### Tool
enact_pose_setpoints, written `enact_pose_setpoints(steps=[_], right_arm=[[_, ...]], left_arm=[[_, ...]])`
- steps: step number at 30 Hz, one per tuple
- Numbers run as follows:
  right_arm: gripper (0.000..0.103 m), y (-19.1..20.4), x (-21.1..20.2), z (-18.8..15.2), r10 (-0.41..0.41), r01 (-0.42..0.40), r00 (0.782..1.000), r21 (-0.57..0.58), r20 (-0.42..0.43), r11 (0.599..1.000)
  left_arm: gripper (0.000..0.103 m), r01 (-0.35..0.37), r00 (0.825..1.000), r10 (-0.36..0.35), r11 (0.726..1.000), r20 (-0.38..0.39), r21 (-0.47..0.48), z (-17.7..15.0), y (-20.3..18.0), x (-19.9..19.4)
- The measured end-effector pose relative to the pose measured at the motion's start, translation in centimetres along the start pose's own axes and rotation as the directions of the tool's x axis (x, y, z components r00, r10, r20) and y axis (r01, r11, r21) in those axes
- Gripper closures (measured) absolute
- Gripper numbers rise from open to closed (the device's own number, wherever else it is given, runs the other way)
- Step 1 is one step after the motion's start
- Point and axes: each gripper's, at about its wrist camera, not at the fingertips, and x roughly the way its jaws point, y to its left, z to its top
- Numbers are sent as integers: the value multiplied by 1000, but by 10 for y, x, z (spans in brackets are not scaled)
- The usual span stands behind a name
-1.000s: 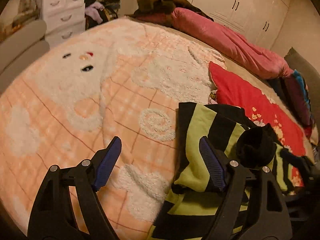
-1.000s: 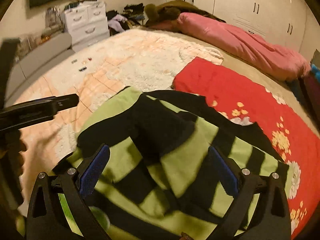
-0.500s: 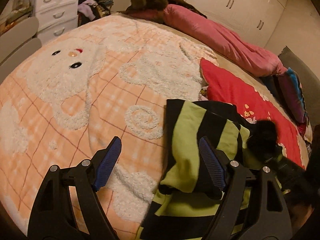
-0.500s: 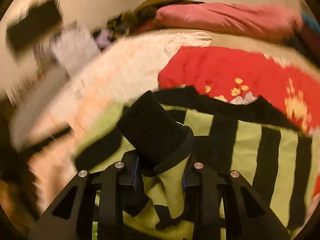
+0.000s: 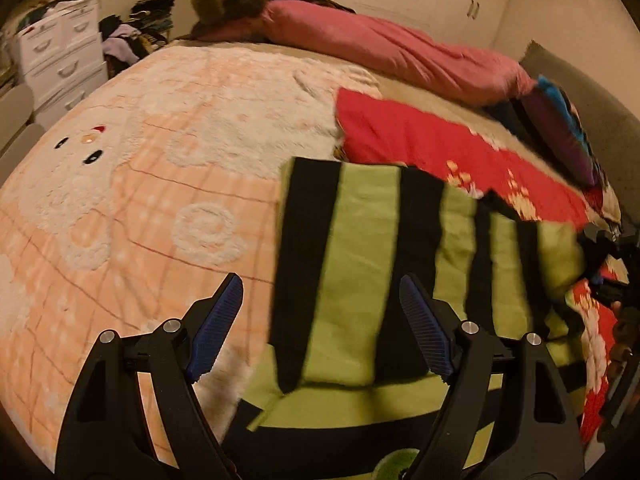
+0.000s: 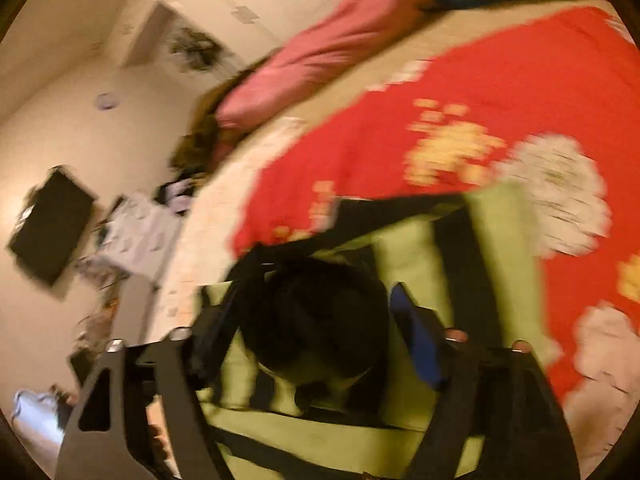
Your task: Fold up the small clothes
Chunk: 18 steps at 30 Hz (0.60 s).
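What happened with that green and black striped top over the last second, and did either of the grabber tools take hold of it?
The right gripper pinched the black cuff of the green and black striped sweater and carried that sleeve across the body; its fingers are opening now, with the cuff between them. The folded sleeve now lies flat across the sweater. The left gripper stayed open and empty, and the peach bear blanket and red floral cloth did not shift.

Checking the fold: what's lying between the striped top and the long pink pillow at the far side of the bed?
In the left wrist view, the red floral blanket lies between the green-and-black striped top and the pink pillow, plus a strip of bare beige bedsheet.
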Motion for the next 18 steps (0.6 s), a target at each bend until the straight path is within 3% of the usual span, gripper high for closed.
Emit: enact_pose_setpoints(steps=[4, 10, 11, 12, 15, 16, 17, 18], right_arm=[[27, -24, -10, -7, -60, 60, 998, 28, -6, 998], [27, -27, -3, -7, -43, 44, 998, 16, -39, 999], [26, -27, -1, -8, -42, 42, 998, 7, -46, 999], [16, -25, 7, -7, -45, 45, 997, -15, -64, 999], [13, -22, 29, -4, -107, 102, 991, -73, -81, 992], [16, -20, 37, -3, -111, 105, 990, -78, -89, 991], [44, -19, 42, -1, -110, 102, 989, -79, -100, 992], [61, -14, 49, 0, -108, 98, 986, -91, -123, 991]], left_arm=[[28, 4, 1000, -4, 999, -2, 39, -2, -11, 3], [27, 0, 1000, 0, 994, -6, 106, -8, -26, 10], [26, -6, 1000, 7, 993, -9, 117, -9, -28, 11], [26, -12, 1000, 14, 992, -12, 125, -10, -30, 12], [26, -20, 999, 23, 992, -22, 126, -11, -30, 15], [25, -18, 1000, 21, 993, -24, 118, -11, -28, 15], [25, -15, 1000, 17, 994, -23, 110, -11, -27, 15], [25, -12, 1000, 14, 995, -23, 101, -10, -25, 14]])
